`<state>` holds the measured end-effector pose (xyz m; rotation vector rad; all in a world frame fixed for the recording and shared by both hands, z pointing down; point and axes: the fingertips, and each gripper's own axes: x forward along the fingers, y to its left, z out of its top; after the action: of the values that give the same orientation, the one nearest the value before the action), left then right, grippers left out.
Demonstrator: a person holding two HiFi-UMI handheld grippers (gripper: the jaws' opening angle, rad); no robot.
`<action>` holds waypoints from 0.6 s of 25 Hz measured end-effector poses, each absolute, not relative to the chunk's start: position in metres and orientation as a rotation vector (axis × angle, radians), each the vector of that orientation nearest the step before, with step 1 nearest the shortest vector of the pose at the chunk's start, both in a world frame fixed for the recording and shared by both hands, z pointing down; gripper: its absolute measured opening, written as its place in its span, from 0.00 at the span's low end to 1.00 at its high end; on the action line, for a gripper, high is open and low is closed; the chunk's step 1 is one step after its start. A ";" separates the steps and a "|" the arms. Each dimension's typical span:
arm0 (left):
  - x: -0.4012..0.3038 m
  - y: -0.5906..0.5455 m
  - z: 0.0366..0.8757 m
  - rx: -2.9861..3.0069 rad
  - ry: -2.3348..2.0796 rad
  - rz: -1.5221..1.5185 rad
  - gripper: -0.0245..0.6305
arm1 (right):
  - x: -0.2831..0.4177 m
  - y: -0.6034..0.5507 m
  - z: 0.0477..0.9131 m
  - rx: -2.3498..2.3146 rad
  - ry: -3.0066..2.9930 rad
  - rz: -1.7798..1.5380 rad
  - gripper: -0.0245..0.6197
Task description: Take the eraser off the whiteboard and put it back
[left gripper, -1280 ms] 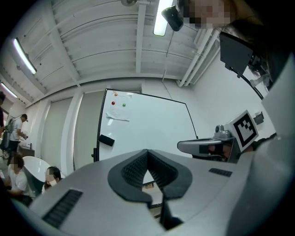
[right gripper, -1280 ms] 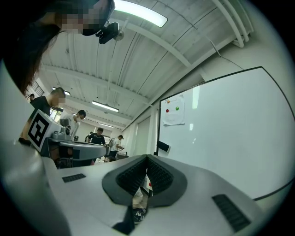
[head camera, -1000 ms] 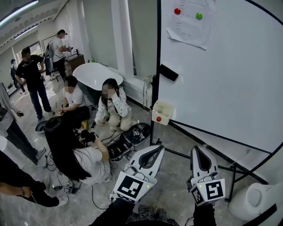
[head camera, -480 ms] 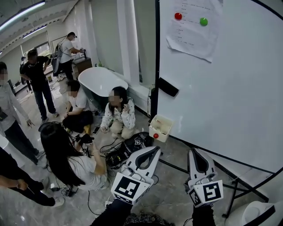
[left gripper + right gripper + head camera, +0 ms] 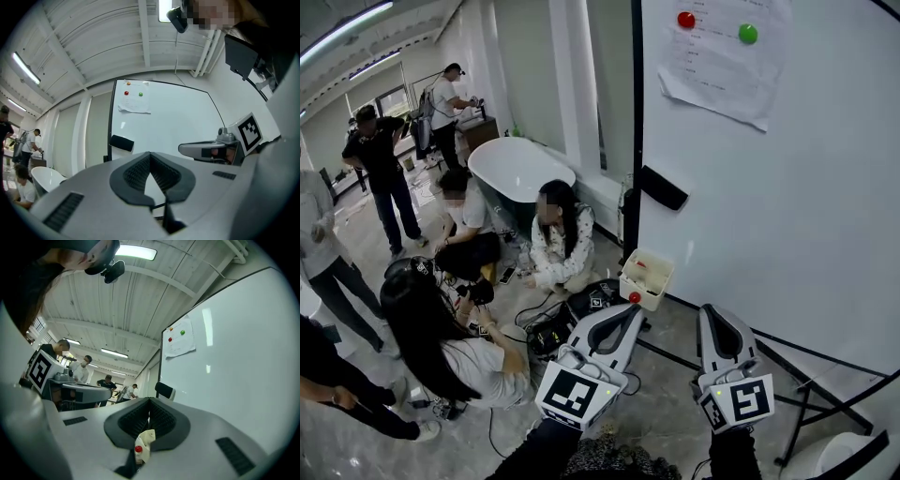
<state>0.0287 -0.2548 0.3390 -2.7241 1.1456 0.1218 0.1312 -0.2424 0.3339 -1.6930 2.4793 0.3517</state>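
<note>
The black eraser sticks to the whiteboard near its left edge, about halfway up. Both grippers are held low in front of the board and point up toward it, well short of the eraser. My left gripper is shut with nothing in it. My right gripper is also shut and empty. In the left gripper view the eraser shows up and to the left of the closed tips. In the right gripper view the eraser sits just above the closed tips.
A cream tray with a red magnet hangs at the board's lower left corner. A paper sheet is pinned high up by a red and a green magnet. Several people crouch on the floor at left beside a white bathtub.
Both grippers have moved forward toward the whiteboard, and the eraser and tray now look closer. The jaws of both stayed shut.
</note>
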 end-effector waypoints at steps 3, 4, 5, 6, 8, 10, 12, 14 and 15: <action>0.030 -0.277 0.341 -2.737 1.117 0.124 0.05 | 0.131 -0.263 0.336 -1.726 2.471 0.361 0.05; 0.031 -0.284 0.340 -2.742 1.103 0.129 0.05 | 0.131 -0.270 0.335 -1.737 2.460 0.363 0.05; 0.031 -0.292 0.339 -2.746 1.091 0.136 0.05 | 0.132 -0.277 0.333 -1.748 2.448 0.367 0.05; 0.031 -0.300 0.337 -2.749 1.078 0.142 0.05 | 0.133 -0.285 0.332 -1.760 2.435 0.372 0.05; 0.031 -0.316 0.334 -2.755 1.055 0.157 0.05 | 0.133 -0.301 0.327 -1.781 2.412 0.384 0.05; 0.030 -0.331 0.332 -2.760 1.044 0.167 0.05 | 0.131 -0.316 0.324 -1.789 2.401 0.395 0.05; 0.029 -0.346 0.330 -2.757 1.037 0.162 0.05 | 0.127 -0.330 0.319 -1.789 2.395 0.413 0.05; 0.027 -0.358 0.327 -2.759 1.034 0.180 0.05 | 0.126 -0.342 0.313 -1.793 2.372 0.444 0.05; 0.027 -0.363 0.326 -2.762 1.030 0.189 0.05 | 0.126 -0.346 0.311 -1.799 2.356 0.461 0.05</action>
<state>0.0267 -0.3632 0.3261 -2.7618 1.0303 0.1893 0.1258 -0.3461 0.3106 -1.7990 2.3562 0.4606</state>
